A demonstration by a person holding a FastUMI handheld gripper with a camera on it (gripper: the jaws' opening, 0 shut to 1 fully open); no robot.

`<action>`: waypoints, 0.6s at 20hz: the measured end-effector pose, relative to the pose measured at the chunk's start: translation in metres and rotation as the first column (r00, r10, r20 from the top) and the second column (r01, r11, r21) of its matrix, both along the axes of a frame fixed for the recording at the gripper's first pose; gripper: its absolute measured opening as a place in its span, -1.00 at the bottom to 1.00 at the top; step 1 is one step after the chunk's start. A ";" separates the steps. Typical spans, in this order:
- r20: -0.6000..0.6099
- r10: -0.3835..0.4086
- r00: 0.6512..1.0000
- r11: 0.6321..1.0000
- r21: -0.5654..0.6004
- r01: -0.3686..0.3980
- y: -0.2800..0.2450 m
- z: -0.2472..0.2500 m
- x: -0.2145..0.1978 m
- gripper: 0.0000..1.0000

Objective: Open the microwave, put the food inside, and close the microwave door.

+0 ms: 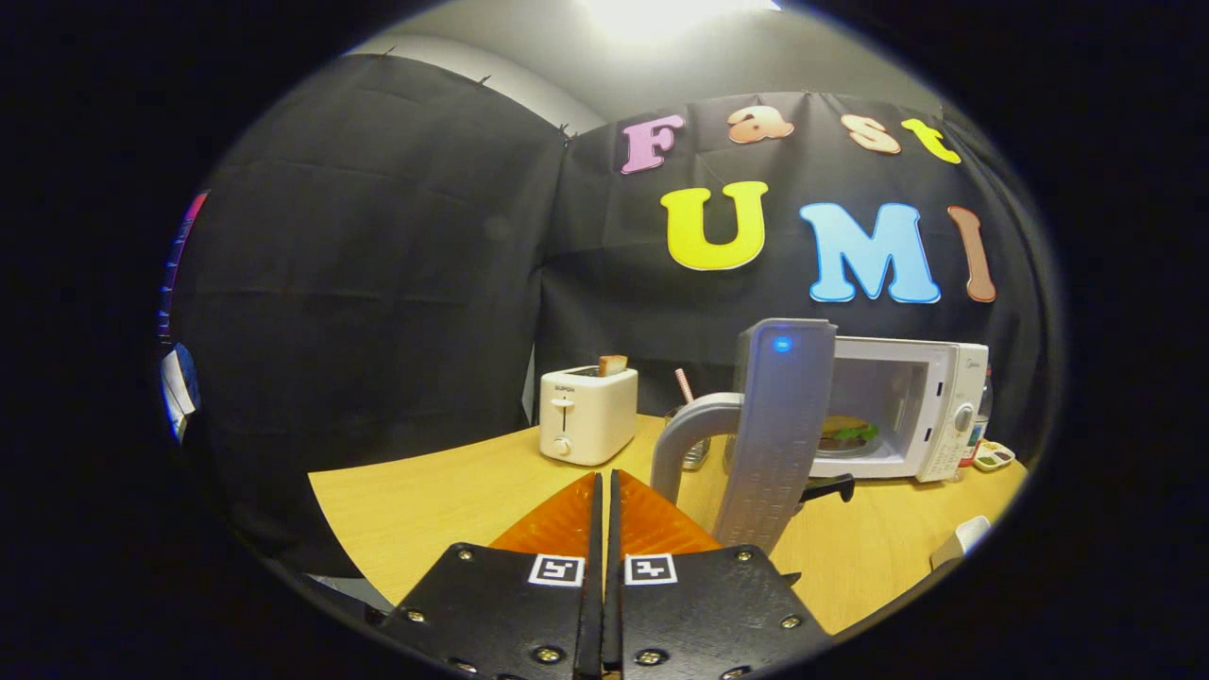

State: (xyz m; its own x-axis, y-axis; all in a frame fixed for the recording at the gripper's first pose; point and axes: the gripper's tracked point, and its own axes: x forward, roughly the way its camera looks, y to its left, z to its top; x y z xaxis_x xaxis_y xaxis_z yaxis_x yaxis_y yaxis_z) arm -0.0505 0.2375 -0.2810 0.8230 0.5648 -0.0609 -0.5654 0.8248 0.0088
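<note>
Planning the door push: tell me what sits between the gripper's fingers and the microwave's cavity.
In the gripper view, the open microwave door, swung outward with its handle, stands between the shut gripper and the microwave.

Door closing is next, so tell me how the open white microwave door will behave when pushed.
The white microwave door stands wide open, edge-on, so it will probably swing on its hinge rather than slide. Its curved grey handle looks rigid. The white microwave may shift on the smooth wooden table. The gripper fingers are shut, empty.

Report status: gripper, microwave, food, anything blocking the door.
Gripper shut, holding nothing, left of the door handle. Microwave door swung wide open; food inside. Nothing visible in the door's swing path.
</note>
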 end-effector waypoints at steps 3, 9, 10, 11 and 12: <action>-0.043 -0.069 0.997 0.997 0.022 0.070 -0.032 -0.003 0.020 -0.97; -0.039 -0.272 0.962 0.962 -0.008 0.272 -0.117 -0.007 0.078 -0.97; -0.039 -0.300 0.953 0.954 -0.012 0.299 -0.129 -0.007 0.089 -0.97; -0.038 -0.328 0.944 0.945 -0.016 0.327 -0.136 -0.013 0.095 -0.97; -0.038 -0.354 0.935 0.935 -0.020 0.353 -0.147 -0.012 0.105 -0.97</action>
State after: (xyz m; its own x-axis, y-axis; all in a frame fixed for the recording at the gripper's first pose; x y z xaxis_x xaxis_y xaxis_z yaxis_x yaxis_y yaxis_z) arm 0.0544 0.0908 -0.2929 0.9660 0.2370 -0.1034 -0.2369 0.9714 0.0132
